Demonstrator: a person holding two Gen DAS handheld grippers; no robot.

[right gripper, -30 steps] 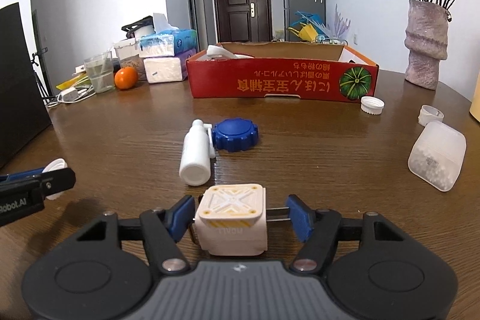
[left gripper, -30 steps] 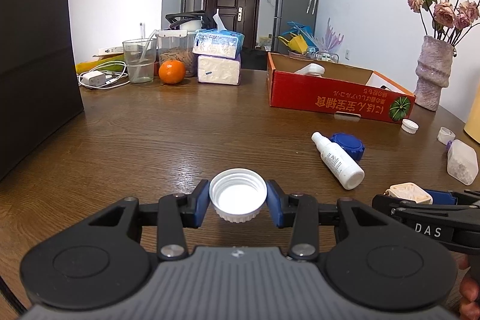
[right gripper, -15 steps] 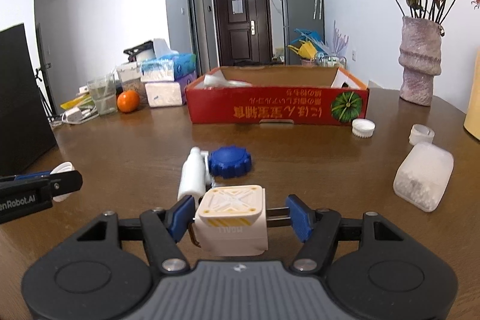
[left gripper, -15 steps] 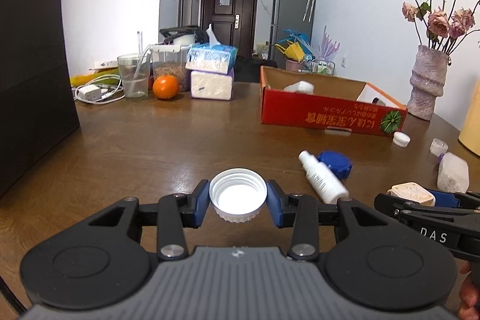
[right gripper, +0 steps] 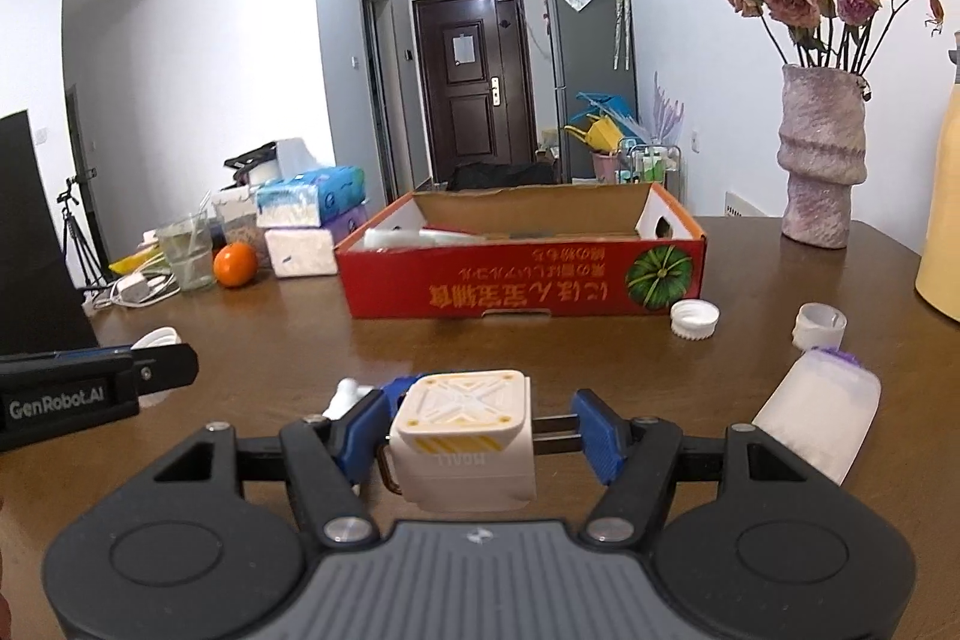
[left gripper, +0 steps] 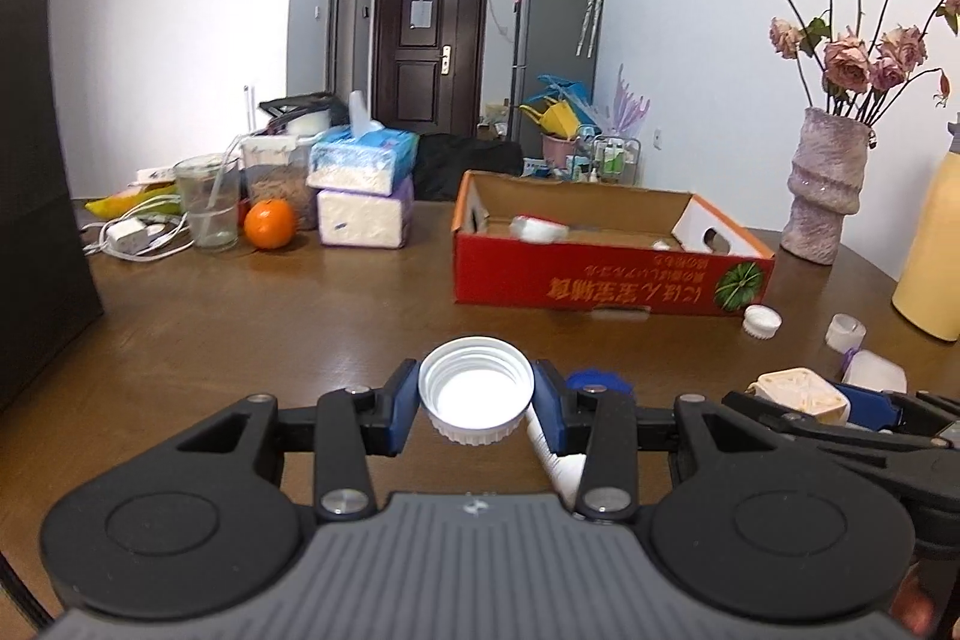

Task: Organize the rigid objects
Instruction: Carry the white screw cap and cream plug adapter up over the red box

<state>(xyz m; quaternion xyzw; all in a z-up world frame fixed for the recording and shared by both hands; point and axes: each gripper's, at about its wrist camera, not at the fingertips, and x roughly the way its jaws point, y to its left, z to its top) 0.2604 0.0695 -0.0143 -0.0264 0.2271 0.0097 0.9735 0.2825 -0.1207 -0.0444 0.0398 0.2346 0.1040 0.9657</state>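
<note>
My left gripper (left gripper: 476,403) is shut on a white screw cap (left gripper: 476,389), open side up, held above the table. My right gripper (right gripper: 474,430) holds a cream square box (right gripper: 465,436) above the table; its left pad touches the box and a gap shows at the right pad. The red cardboard box (left gripper: 606,277) (right gripper: 522,274) stands ahead with a few items inside. A white bottle (left gripper: 561,463) and a blue lid (left gripper: 594,381) lie below, mostly hidden by the grippers. The right gripper and its box (left gripper: 801,394) show at right in the left wrist view.
A white cap (right gripper: 694,319), a small white cup (right gripper: 819,325) and a frosted container (right gripper: 819,418) lie right. A vase (right gripper: 822,160) and a yellow jug (left gripper: 933,250) stand at the right edge. An orange (left gripper: 270,223), a glass (left gripper: 207,202) and tissue packs (left gripper: 363,196) stand far left.
Both grippers have risen from the table and moved toward the red box, still holding the cap and the square box. The bottle and blue lid have slipped under them.
</note>
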